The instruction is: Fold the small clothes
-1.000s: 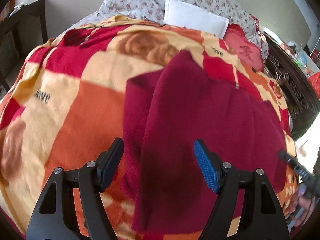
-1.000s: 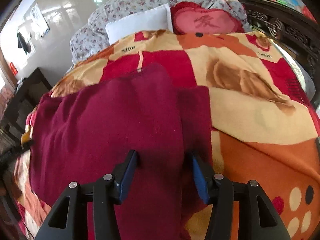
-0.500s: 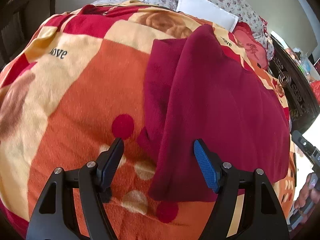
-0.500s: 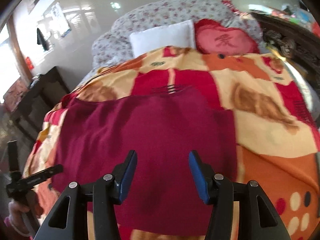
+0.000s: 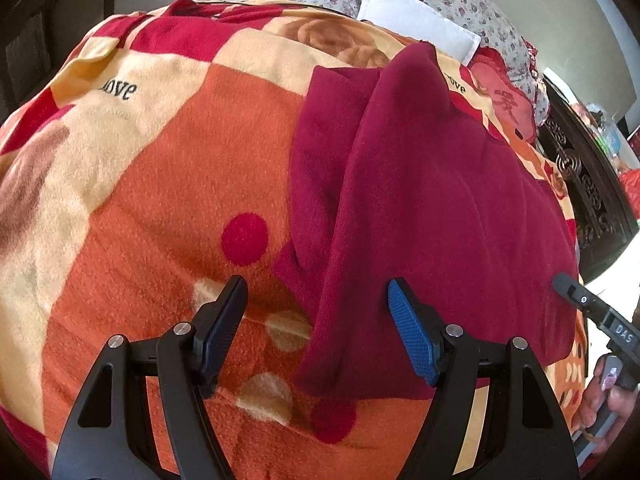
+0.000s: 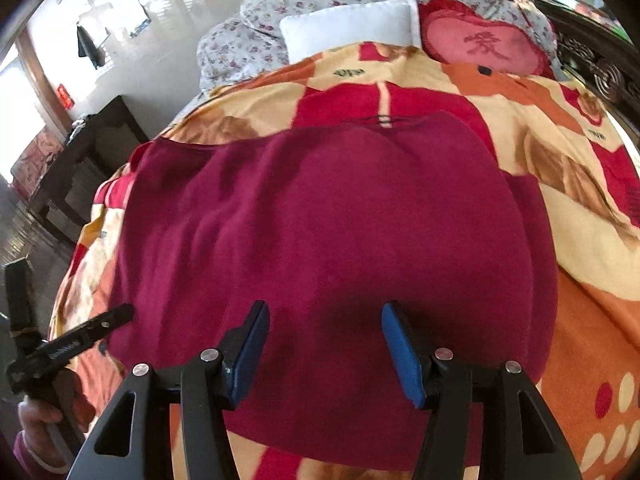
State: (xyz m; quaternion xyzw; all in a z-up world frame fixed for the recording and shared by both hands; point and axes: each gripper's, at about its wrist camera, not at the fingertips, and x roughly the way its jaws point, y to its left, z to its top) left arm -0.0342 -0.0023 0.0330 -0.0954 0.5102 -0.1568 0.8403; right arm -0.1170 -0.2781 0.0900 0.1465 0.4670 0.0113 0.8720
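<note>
While tools hover, garment [image 6: 320, 220] covers blanket [image 5: 140, 200].

Dark red garment [image 5: 432, 208] spread on the bed.
Soft knit cloth, lying flat over the patterned blanket [image 5: 160, 184], one side panel folded inward, long creases running through it.

garment [image 5: 420, 200] on blanket [image 5: 160, 200] | pillows [image 6: 352, 28] behind garment

A home bedroom: a blanket-covered bed [image 5: 160, 184], pillows [image 6: 352, 26], dark carved headboard [image 5: 588, 188].
</note>
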